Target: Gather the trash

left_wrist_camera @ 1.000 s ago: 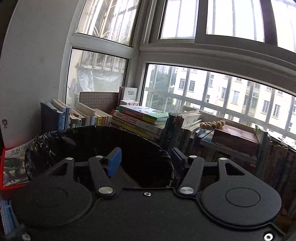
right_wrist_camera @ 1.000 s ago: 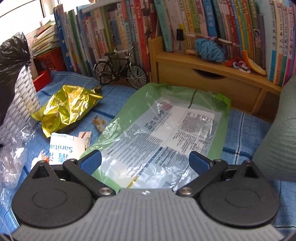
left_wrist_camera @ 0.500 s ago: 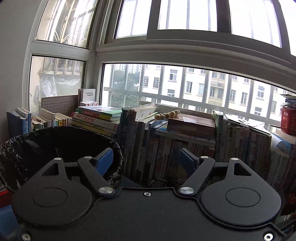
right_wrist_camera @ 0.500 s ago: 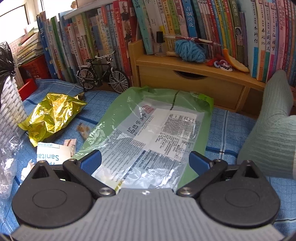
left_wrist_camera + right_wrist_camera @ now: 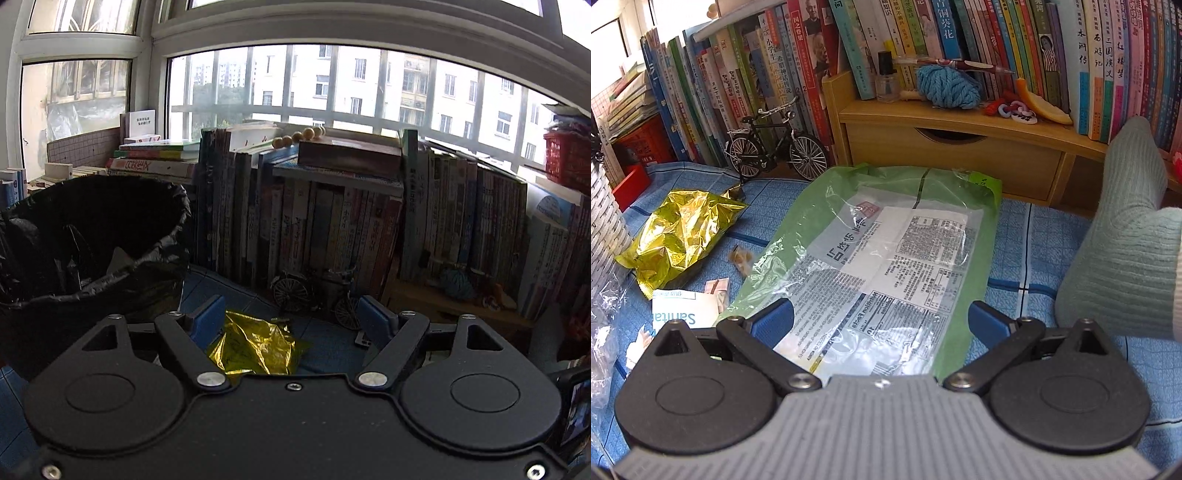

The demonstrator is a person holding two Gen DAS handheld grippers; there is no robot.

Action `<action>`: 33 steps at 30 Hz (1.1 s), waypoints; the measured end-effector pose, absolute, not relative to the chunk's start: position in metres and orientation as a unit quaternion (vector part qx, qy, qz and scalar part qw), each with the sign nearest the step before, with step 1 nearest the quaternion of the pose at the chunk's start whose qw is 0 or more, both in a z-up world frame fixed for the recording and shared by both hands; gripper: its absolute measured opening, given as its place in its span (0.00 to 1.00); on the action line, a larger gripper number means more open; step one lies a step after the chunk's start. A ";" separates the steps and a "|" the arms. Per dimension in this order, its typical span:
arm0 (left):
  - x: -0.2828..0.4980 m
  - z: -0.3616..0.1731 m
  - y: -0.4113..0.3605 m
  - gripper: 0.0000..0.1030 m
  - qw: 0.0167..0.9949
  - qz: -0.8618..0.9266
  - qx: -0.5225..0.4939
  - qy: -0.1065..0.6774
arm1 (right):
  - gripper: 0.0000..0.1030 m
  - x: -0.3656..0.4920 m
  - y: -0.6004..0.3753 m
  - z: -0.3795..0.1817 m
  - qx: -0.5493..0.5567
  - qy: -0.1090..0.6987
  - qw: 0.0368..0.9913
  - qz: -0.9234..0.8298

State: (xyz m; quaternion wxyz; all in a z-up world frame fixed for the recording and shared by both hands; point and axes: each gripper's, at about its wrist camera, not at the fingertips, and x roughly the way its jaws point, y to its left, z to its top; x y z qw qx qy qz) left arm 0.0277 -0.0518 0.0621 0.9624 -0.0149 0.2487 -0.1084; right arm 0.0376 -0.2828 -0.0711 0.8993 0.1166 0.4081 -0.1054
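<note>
A black-lined trash bin [image 5: 88,236] stands at the left of the left wrist view. My left gripper [image 5: 291,323] is open and empty, to the right of the bin and above a crumpled gold wrapper [image 5: 255,345]. In the right wrist view my right gripper [image 5: 882,319] is open with nothing held, its blue pads spread over a large green-and-clear plastic bag [image 5: 882,254] lying flat on the blue cloth. The gold wrapper [image 5: 679,236] lies to its left, with a white paper packet [image 5: 683,317], small scraps [image 5: 740,258] and clear plastic [image 5: 602,347] near it.
A row of upright books [image 5: 923,44] lines the back, with a model bicycle [image 5: 775,147] and a wooden drawer shelf [image 5: 960,147] holding blue yarn [image 5: 947,86]. A person's pale green sleeve [image 5: 1126,251] is at the right. The white woven basket side [image 5: 604,221] is at far left.
The left gripper has swung right and tilted down from over the bin, so the gold wrapper now shows between its fingers. The right gripper has shifted slightly; the sleeve has come further in.
</note>
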 end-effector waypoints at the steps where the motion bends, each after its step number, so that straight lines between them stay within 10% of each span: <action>1: 0.028 0.056 -0.056 0.75 0.960 -0.109 -0.008 0.260 | 1.00 0.038 -0.283 -0.071 0.118 0.409 0.899 -0.106; 33: 0.043 0.008 -0.045 0.74 0.927 -0.050 -0.021 0.372 | 1.00 0.046 -0.261 -0.082 0.152 0.456 0.877 0.008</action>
